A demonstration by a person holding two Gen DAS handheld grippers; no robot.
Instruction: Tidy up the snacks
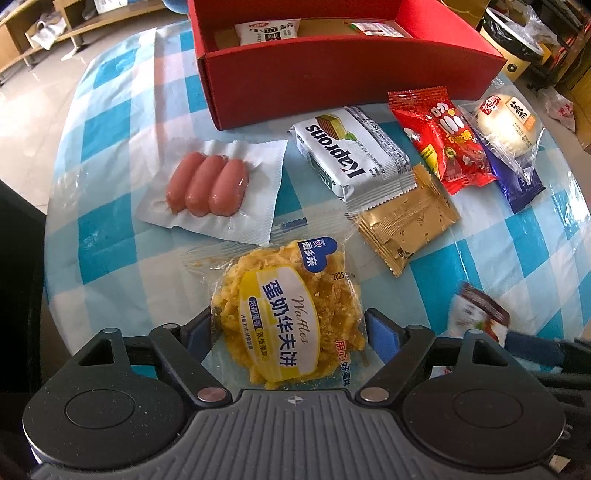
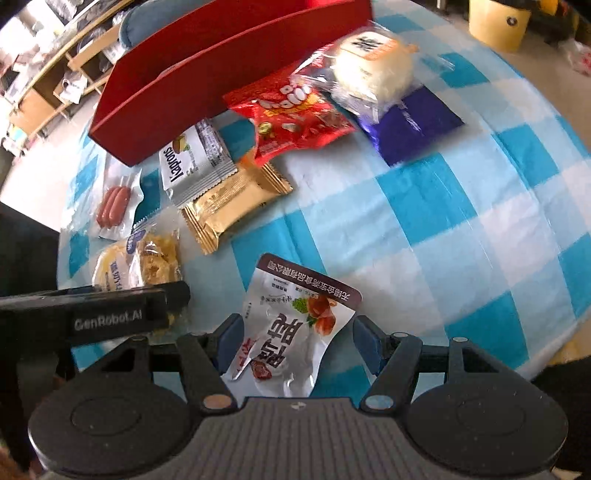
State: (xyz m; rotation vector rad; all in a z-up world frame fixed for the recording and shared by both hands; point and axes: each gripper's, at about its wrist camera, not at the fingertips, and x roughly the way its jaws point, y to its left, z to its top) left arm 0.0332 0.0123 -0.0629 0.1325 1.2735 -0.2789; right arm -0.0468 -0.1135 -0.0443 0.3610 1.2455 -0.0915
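Observation:
My left gripper (image 1: 288, 332) is open around a yellow waffle pack (image 1: 284, 314); its blue pads flank the pack on the checked table. My right gripper (image 2: 297, 341) is open around a white and brown snack pouch (image 2: 291, 325), with a gap on the right side. The pouch also shows in the left wrist view (image 1: 476, 314). The red box (image 1: 332, 70) stands at the far side and holds two packs (image 1: 267, 31). The waffle pack also shows in the right wrist view (image 2: 140, 262), with the left gripper's finger over it.
On the blue checked cloth (image 1: 110, 129) lie a sausage pack (image 1: 210, 184), a white wafer pack (image 1: 351, 151), a gold pack (image 1: 406, 225), a red candy bag (image 1: 443, 136), a bun pack (image 1: 506, 122) and a dark blue pack (image 2: 410, 122). The table edge curves at left.

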